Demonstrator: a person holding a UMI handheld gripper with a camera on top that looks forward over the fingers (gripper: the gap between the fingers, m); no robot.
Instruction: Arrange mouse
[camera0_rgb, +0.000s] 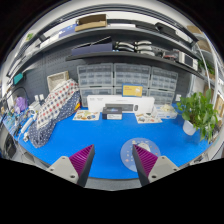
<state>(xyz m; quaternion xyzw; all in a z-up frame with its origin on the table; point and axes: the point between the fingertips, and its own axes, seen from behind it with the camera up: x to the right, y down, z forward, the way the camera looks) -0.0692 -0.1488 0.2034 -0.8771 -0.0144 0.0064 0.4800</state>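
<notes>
fingers (113, 164) apart, empty | blue mat (100, 140) ahead | potted plant (197, 112) beyond

- A blue table (100, 135) fills the ground ahead.
- A round grey mat (136, 152) lies on it, near the front.
- A patterned cloth bundle (52, 108) rests at the left side.
- A plant in a white pot (192, 116) stands at the right side.
- A long white box (120, 103) sits along the back, with small items (86, 116) in front of it.
</notes>
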